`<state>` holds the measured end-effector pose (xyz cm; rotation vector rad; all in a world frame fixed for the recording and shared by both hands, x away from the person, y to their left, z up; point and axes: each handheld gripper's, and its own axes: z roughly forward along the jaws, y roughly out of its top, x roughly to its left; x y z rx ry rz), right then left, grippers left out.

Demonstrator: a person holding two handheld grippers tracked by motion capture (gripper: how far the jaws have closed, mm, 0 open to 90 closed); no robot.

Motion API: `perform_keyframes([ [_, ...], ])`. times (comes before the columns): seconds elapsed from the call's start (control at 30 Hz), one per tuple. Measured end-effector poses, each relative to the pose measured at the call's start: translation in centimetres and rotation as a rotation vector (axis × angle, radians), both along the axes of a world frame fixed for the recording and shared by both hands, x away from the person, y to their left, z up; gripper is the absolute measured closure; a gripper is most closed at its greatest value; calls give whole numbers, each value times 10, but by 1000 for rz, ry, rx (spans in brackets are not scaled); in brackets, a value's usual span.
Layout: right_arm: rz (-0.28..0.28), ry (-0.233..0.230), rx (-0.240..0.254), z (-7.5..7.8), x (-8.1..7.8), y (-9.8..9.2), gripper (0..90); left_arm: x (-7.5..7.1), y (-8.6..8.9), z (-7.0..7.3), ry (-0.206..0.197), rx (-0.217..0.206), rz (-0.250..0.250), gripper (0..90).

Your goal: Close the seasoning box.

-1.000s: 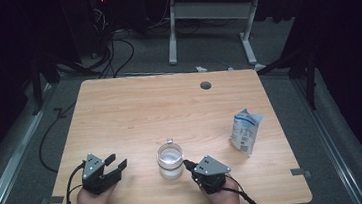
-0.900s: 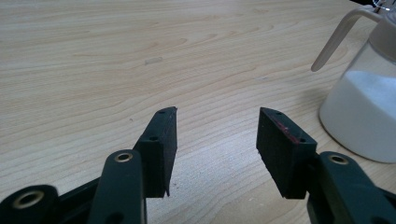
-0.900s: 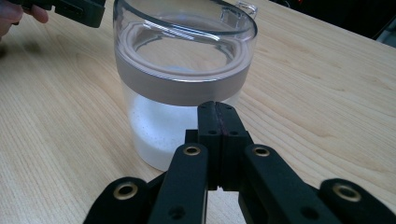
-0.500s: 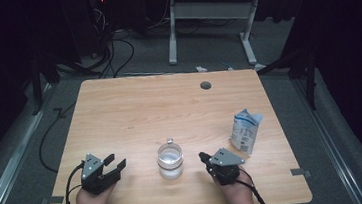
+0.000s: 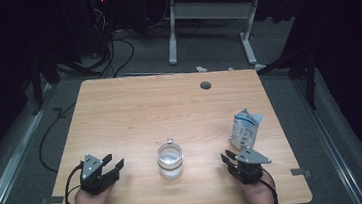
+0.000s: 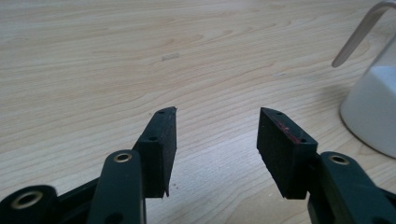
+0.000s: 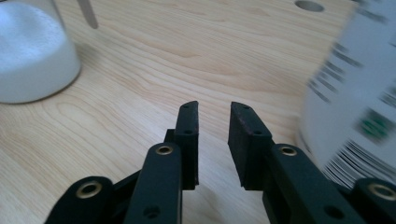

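Observation:
A clear glass jar (image 5: 169, 161) holding white powder stands near the table's front middle, with a spoon handle (image 6: 357, 33) sticking out of it. A white printed bag (image 5: 245, 128) stands at the right. My left gripper (image 5: 113, 164) rests near the front left, open with bare wood between its pads (image 6: 161, 140); the jar (image 6: 373, 107) is off to its right. My right gripper (image 5: 227, 157) sits just in front of the bag (image 7: 355, 107), its jaws having just been opening, a narrow empty gap between them. The jar (image 7: 32, 56) lies to its left.
The wooden table (image 5: 134, 111) has a round cable hole (image 5: 205, 85) at the back right. Cables and a second table's white legs (image 5: 172, 30) stand on the dark floor beyond. Tape marks (image 5: 300, 172) sit at the front corners.
My right gripper has slid right, away from the jar to a spot in front of the bag, and its jaws have parted. The left gripper has stayed put.

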<state>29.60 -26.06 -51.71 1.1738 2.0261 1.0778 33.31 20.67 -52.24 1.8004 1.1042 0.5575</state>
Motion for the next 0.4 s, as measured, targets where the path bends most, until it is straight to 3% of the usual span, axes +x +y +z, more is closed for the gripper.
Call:
perform_keyframes([
  [0.23,-34,-1,48,2,-4,-16,700,-2,6,2,-5,-3,27,478],
  [0.4,-31,-2,41,2,-4,-15,695,-4,7,3,-3,6,19,474],
])
